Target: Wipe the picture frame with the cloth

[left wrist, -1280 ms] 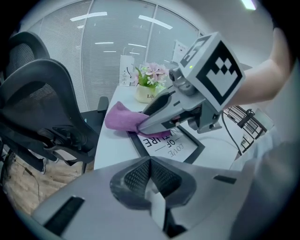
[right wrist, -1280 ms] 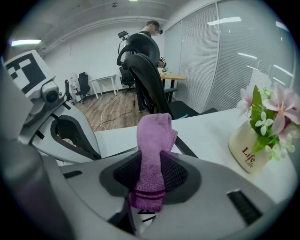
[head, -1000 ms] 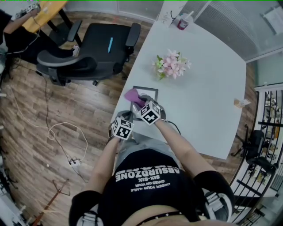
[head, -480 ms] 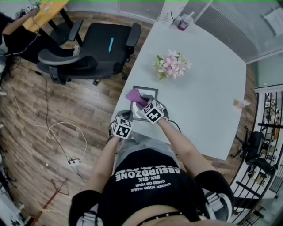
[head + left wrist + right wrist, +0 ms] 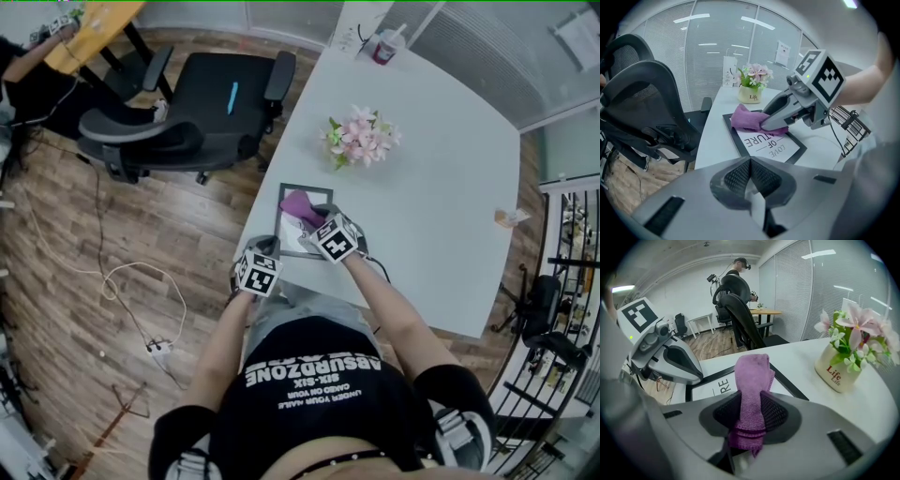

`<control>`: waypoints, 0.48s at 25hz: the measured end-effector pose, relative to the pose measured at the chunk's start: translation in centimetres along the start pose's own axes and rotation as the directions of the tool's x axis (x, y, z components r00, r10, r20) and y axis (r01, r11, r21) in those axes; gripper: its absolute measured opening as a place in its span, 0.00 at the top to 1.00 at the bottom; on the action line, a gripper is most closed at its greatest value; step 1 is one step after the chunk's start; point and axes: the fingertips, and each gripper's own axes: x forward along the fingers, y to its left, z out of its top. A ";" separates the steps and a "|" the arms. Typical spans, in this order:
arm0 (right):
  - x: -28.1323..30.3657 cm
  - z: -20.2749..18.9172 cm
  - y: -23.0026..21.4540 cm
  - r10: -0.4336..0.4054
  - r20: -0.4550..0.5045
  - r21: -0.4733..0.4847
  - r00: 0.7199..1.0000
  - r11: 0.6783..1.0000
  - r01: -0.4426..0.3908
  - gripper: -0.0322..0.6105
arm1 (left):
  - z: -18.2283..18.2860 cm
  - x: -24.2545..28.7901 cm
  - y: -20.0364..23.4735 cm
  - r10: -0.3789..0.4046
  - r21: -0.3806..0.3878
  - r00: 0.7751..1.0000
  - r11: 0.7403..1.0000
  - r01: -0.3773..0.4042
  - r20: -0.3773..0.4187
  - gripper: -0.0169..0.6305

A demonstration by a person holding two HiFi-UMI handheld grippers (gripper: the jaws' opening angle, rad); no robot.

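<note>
White worktop [image 5: 441, 187] fills the scene, with wood floor beside it on the left. Nearest the person, the left claw [image 5: 751, 187] hangs at the worktop's near left edge, just short of the picture frame [image 5: 780, 150]. Its jaws are clenched together with nothing between them, and no view shows it steadying the frame.

The frame lies flat close to that edge, with its printed sheet facing up. Over it, the right claw [image 5: 749, 414] is clamped tight on a fold of the purple cloth [image 5: 746, 117]. The free end bunches ahead of the jaws and rests on the frame's far part.

With nothing pinning the frame, a firm stroke could skate it across the smooth top, and toward the left it could go off the edge. The cloth is pinched only by a narrow fold. If it drags out or rolls back, the claw's hard tips could meet the frame's face and mark it.

Further on stands a pot of pink flowers [image 5: 361, 139], well apart from the frame. An office chair [image 5: 211, 98] sits off the worktop's left side, and a cup [image 5: 384, 45] stands at the far end.
</note>
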 end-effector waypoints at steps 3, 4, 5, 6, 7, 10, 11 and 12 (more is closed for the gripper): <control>-0.7 -0.9 -0.7 -0.021 0.001 0.032 1.000 0.999 0.021 0.74 | 0.0 0.0 -0.1 -0.002 -0.003 1.000 1.000 0.002 0.003 0.95; -1.0 -1.1 -0.9 -0.028 0.005 0.048 1.000 0.998 0.028 0.74 | 0.0 0.0 -0.1 -0.001 -0.004 1.000 1.000 0.001 0.004 0.95; -1.2 -1.3 -1.1 -0.034 0.010 0.063 0.999 0.997 0.034 0.74 | 0.0 0.0 0.0 0.000 -0.006 1.000 1.000 0.000 0.005 0.95; -1.5 -1.5 -1.3 -0.039 0.016 0.076 0.999 0.996 0.038 0.74 | 0.0 0.0 0.0 0.000 -0.009 1.000 1.000 0.000 0.006 0.95; -1.7 -1.6 -1.4 -0.044 0.020 0.087 0.999 0.995 0.042 0.74 | 0.0 0.0 0.0 0.000 -0.011 1.000 1.000 0.000 0.006 0.95; -2.3 -2.0 -1.7 -0.054 0.031 0.118 0.998 0.992 0.051 0.74 | 0.0 0.0 0.0 -0.004 -0.011 1.000 1.000 0.004 0.006 0.95; -2.4 -2.1 -1.8 -0.057 0.035 0.130 0.998 0.990 0.052 0.74 | 0.1 -0.1 0.0 -0.003 -0.010 1.000 1.000 0.003 0.007 0.95; -2.5 -2.2 -1.9 -0.060 0.040 0.143 0.997 0.988 0.054 0.74 | 0.1 -0.1 0.0 -0.001 -0.010 1.000 1.000 0.001 0.008 0.95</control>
